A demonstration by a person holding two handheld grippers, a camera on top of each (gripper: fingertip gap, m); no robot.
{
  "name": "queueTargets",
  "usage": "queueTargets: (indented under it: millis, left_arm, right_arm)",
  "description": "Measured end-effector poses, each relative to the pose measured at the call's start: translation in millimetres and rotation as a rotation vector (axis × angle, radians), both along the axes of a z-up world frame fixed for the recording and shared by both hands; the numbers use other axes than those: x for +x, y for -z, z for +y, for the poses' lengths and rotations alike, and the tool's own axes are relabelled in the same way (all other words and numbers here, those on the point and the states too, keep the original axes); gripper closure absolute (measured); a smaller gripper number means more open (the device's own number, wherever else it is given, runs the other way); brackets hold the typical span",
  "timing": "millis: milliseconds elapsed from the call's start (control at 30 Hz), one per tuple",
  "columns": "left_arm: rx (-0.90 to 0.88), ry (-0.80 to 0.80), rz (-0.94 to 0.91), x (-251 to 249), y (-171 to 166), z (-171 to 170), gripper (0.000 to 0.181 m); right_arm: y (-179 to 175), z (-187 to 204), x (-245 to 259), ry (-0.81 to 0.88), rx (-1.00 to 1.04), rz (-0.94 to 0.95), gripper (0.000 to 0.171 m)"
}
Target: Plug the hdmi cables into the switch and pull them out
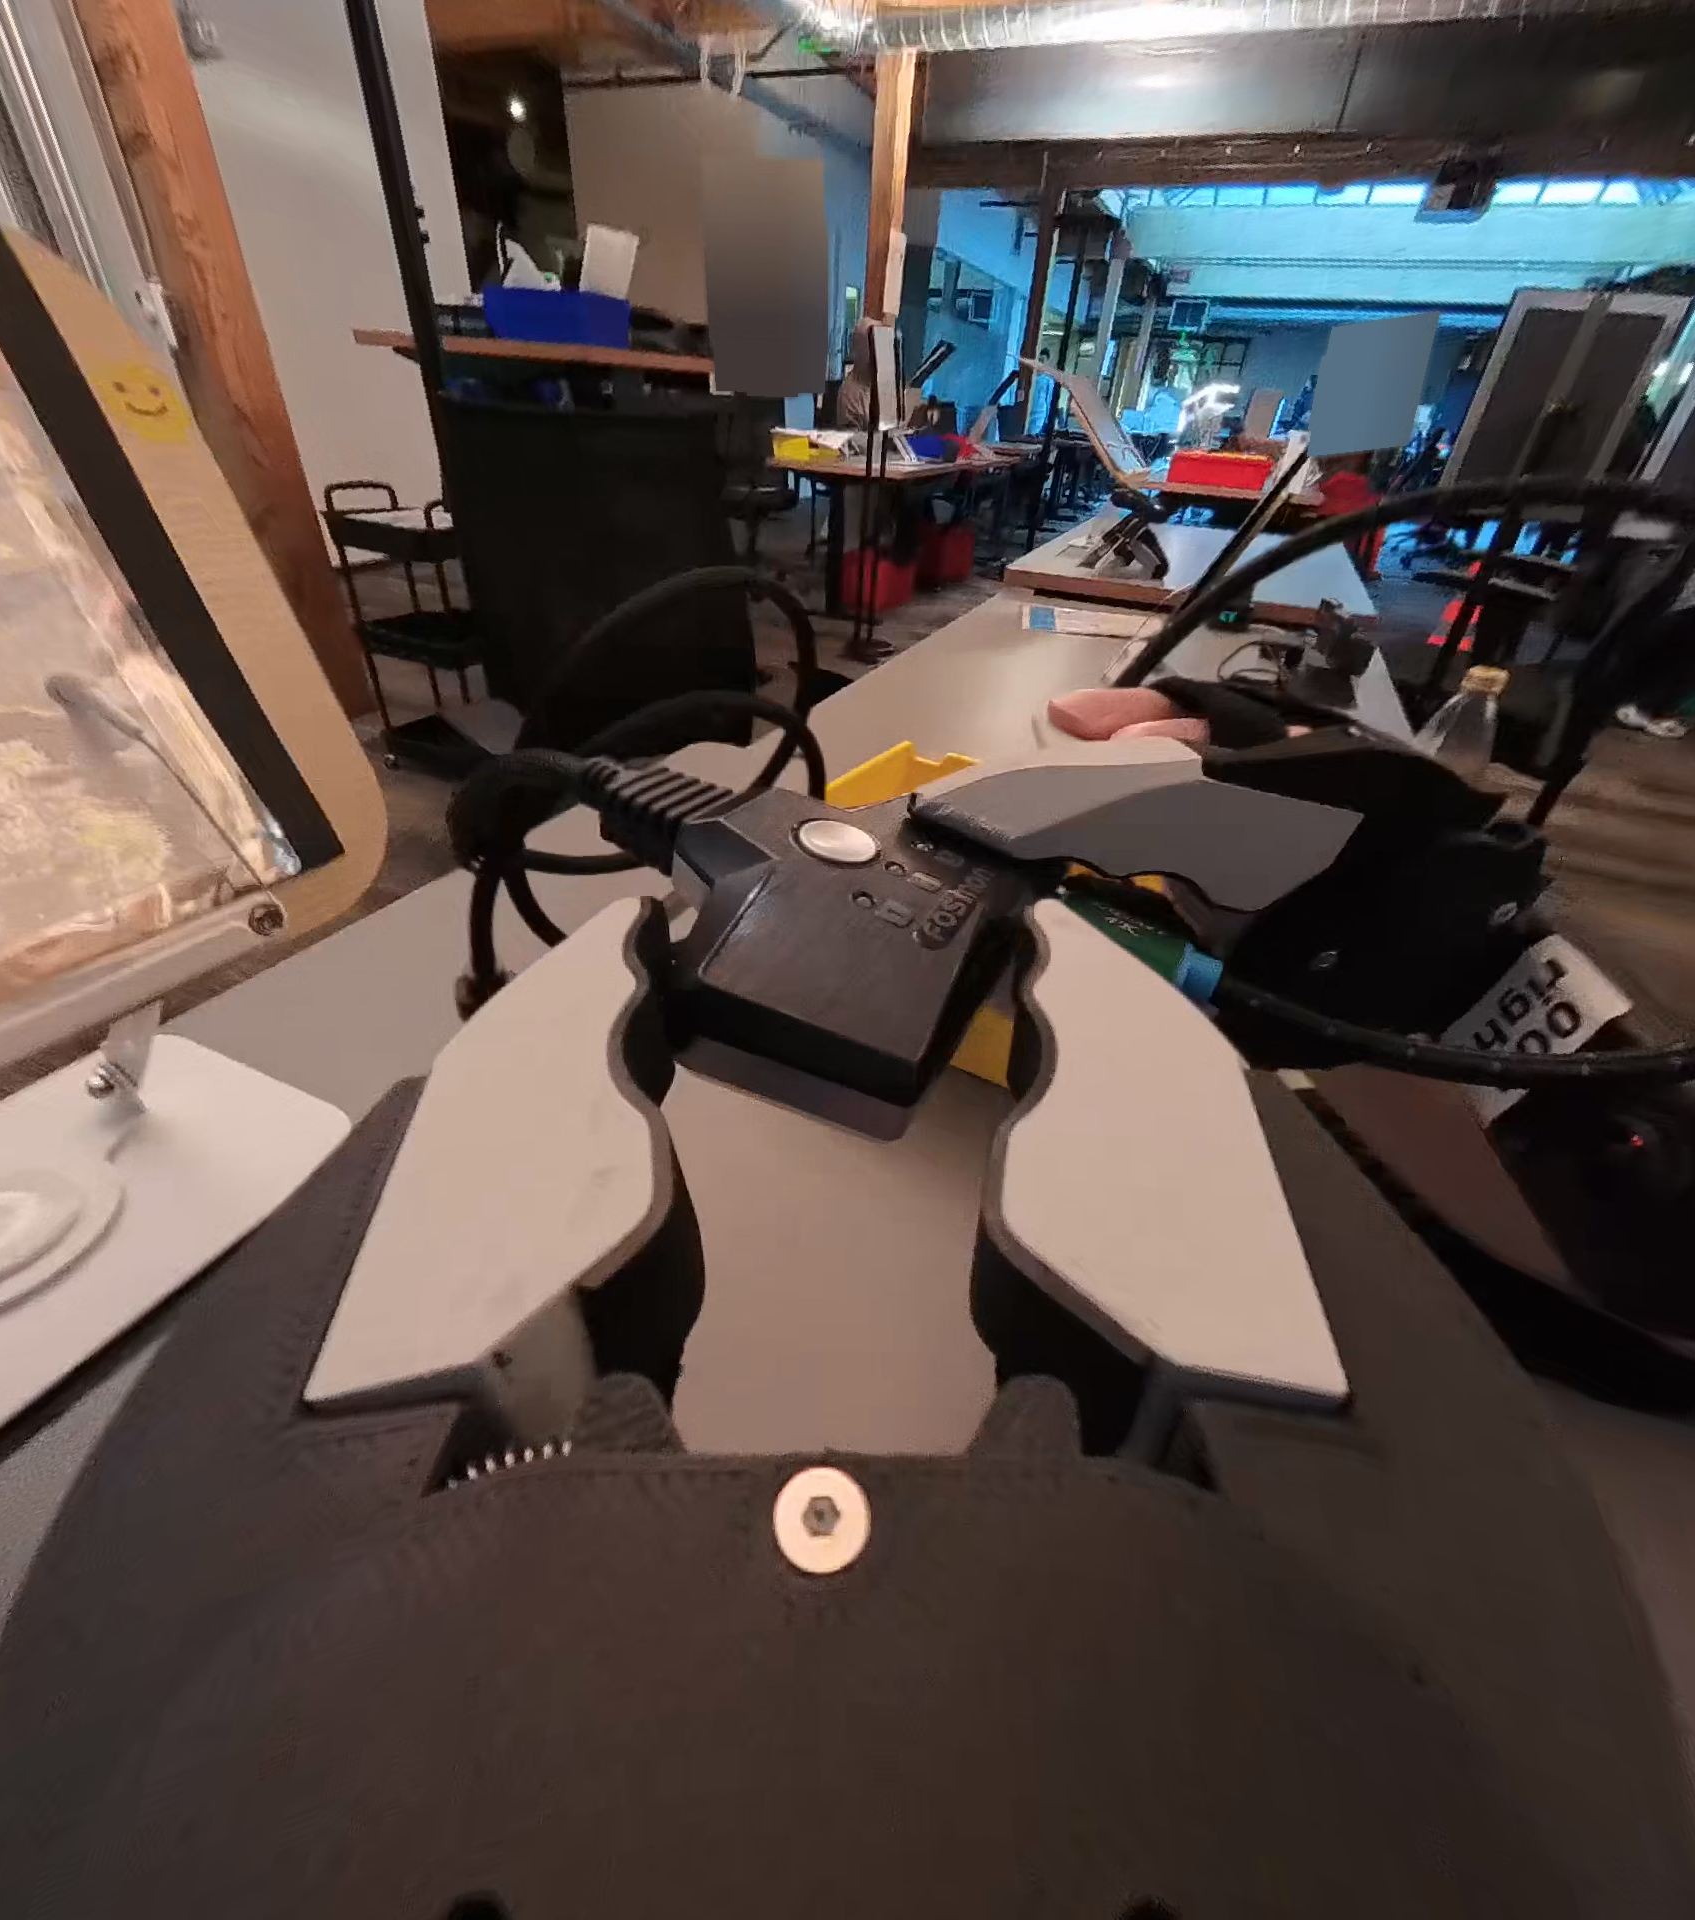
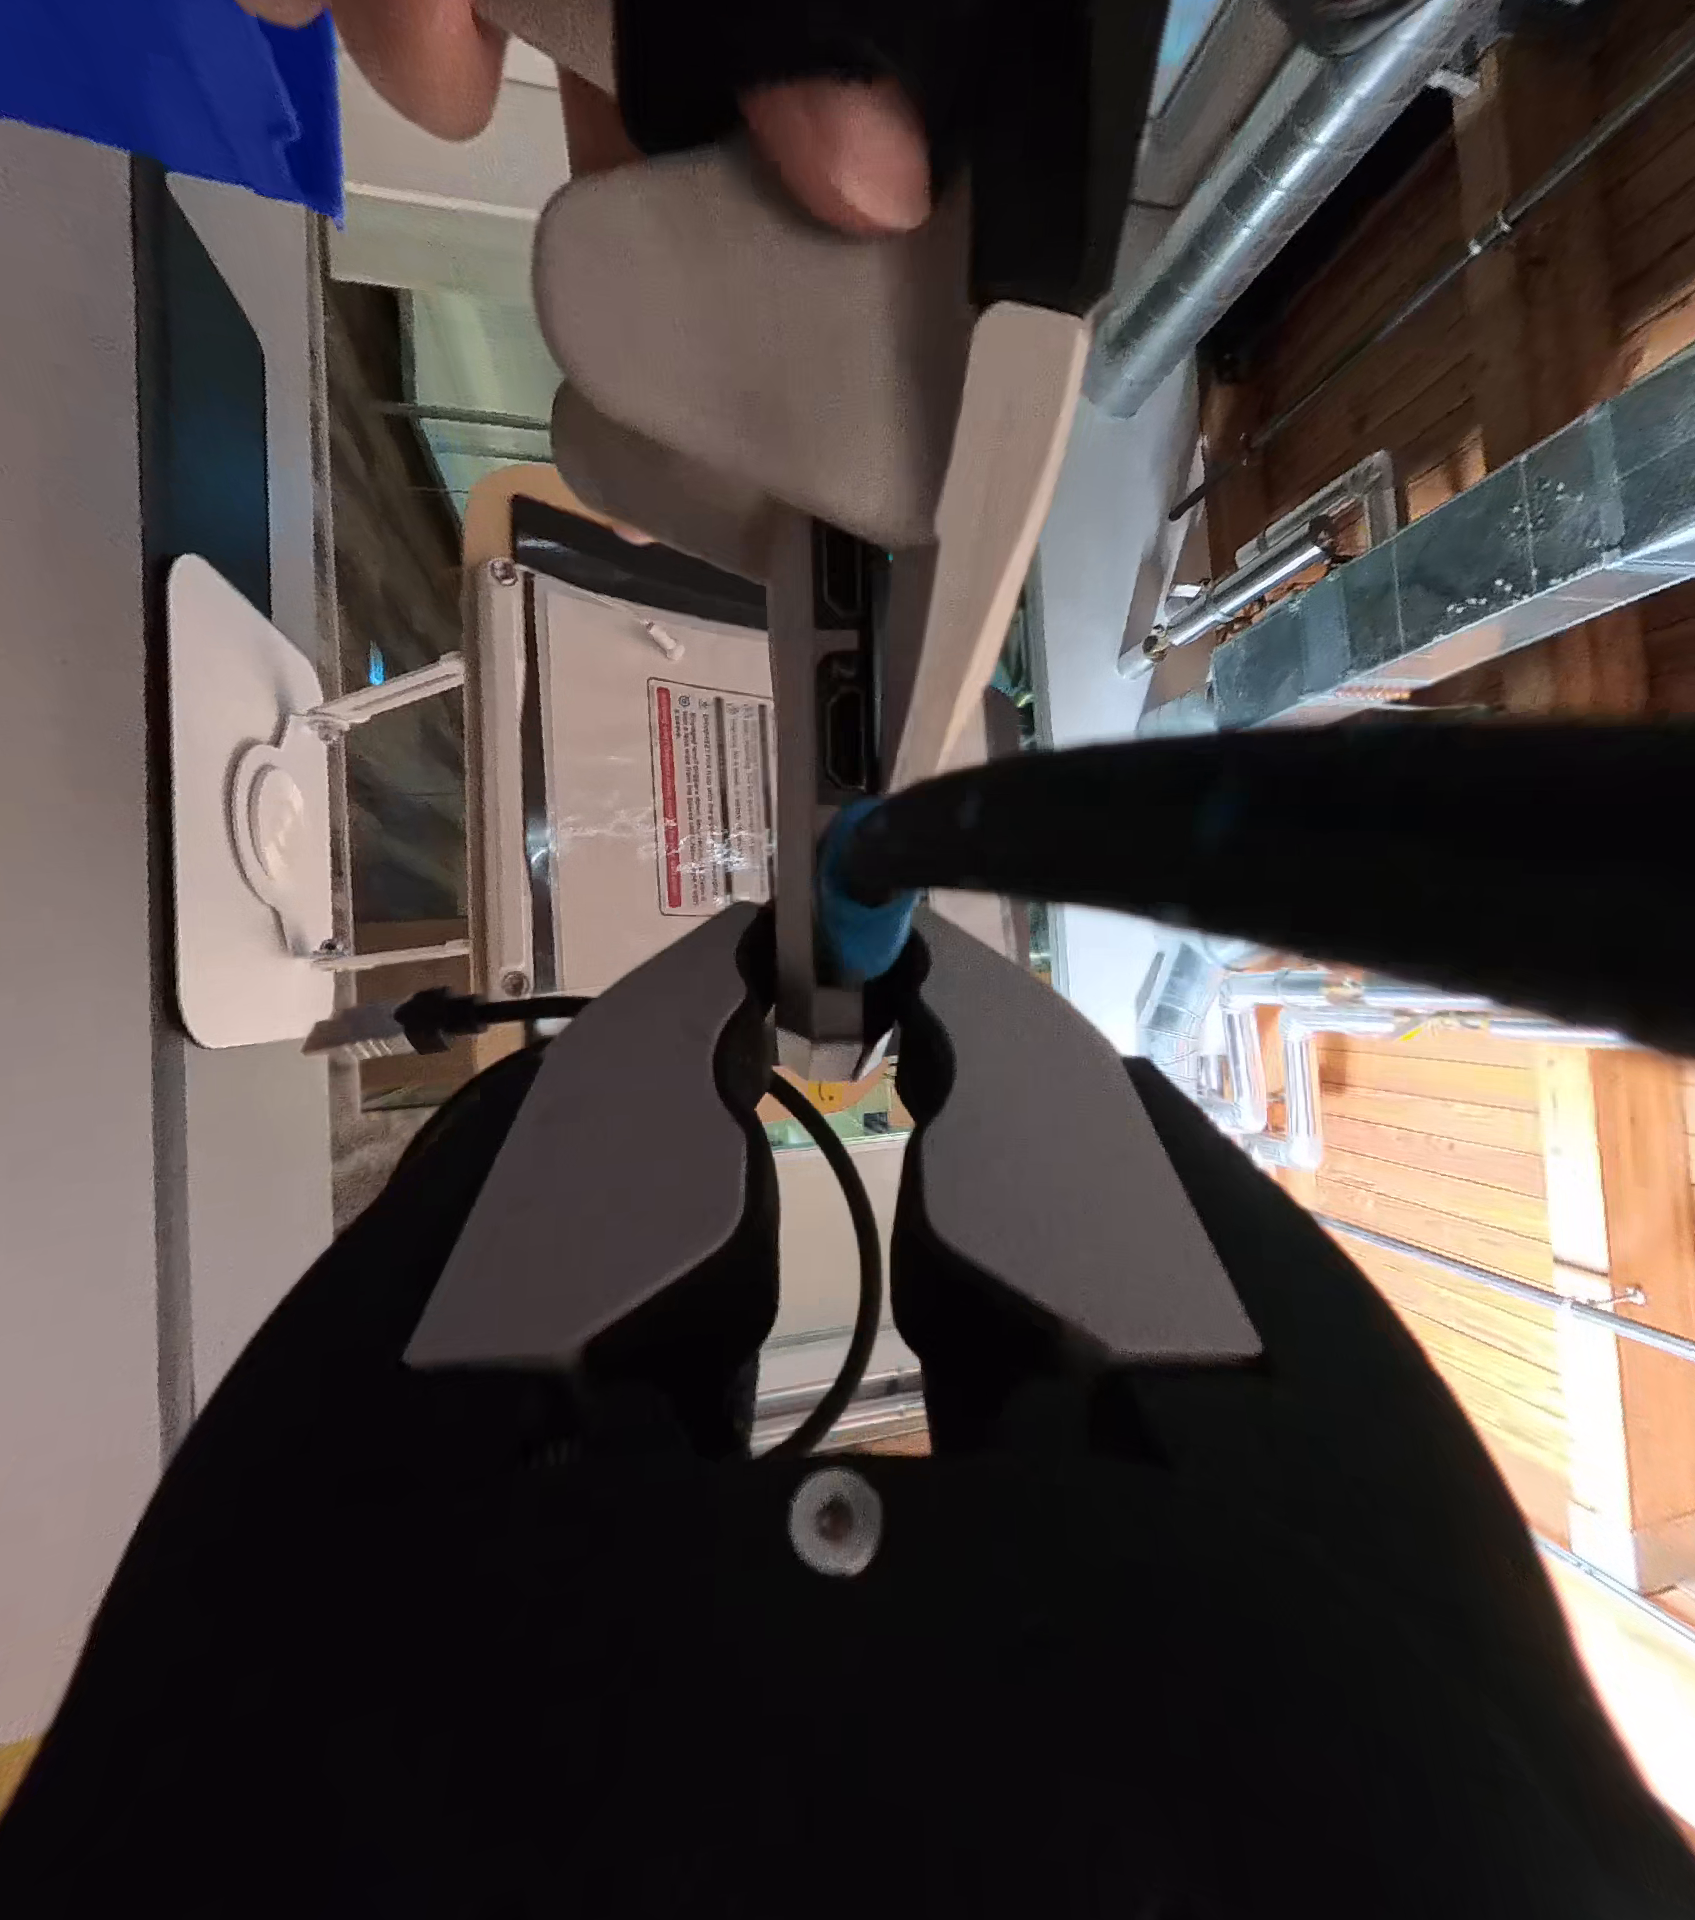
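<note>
The left gripper [image 1: 838, 971] pinches the black switch [image 1: 827, 961] at twelve o'clock just above the grey table [image 1: 801, 1226], the right gripper [image 2: 827, 987] at three o'clock clamps a blue-collared hdmi cable [image 2: 864, 904] plugged into the switch, and another black cable [image 1: 651, 805] leaves at ten o'clock.

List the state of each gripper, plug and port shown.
left gripper: shut on switch
right gripper: shut on blue plug
blue plug: seated in switch
other two ports: empty
loose black plug: unplugged
</note>
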State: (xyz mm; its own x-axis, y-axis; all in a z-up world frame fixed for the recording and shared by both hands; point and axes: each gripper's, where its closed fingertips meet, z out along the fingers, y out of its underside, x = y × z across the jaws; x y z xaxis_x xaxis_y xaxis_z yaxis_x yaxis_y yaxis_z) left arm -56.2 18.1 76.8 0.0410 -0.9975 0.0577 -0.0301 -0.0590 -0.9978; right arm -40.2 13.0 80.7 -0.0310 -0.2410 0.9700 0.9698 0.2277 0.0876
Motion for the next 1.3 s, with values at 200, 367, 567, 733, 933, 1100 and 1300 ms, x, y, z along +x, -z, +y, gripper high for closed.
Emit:
queueTargets:
  millis: [200, 367, 567, 733, 933, 1100, 1300]
  left_arm:
    - [0.307, -0.043, -0.019, 5, 10, -4, 0.126]
    - [0.208, -0.056, 0.018, 6, 13, 3, 0.112]
    - [0.229, -0.081, 0.184, 7, 36, 11, 0.121]
    - [0.177, -0.091, 0.367, 8, 65, 18, 0.117]
    - [0.123, 0.039, 0.456, 13, 92, 5, 0.109]
    - [0.062, 0.097, 0.469, 23, 106, -6, 0.1]
    - [-0.033, 0.119, 0.371, 37, 97, -11, 0.105]
  right_arm:
    - [19, 4, -1, -0.024, -0.061, -0.078, 0.151]
    - [14, 6, 4, -0.004, -0.043, -0.055, 0.15]
    - [15, 4, 9, 0.022, -0.05, -0.121, 0.151]
    - [33, 8, 6, 0.028, -0.131, -0.208, 0.15]
    - [46, 2, -8, 0.02, -0.222, -0.316, 0.151]
    - [52, -3, -14, 0.046, -0.276, -0.536, 0.15]
    - [40, -1, -8, 0.148, -0.262, -0.752, 0.147]
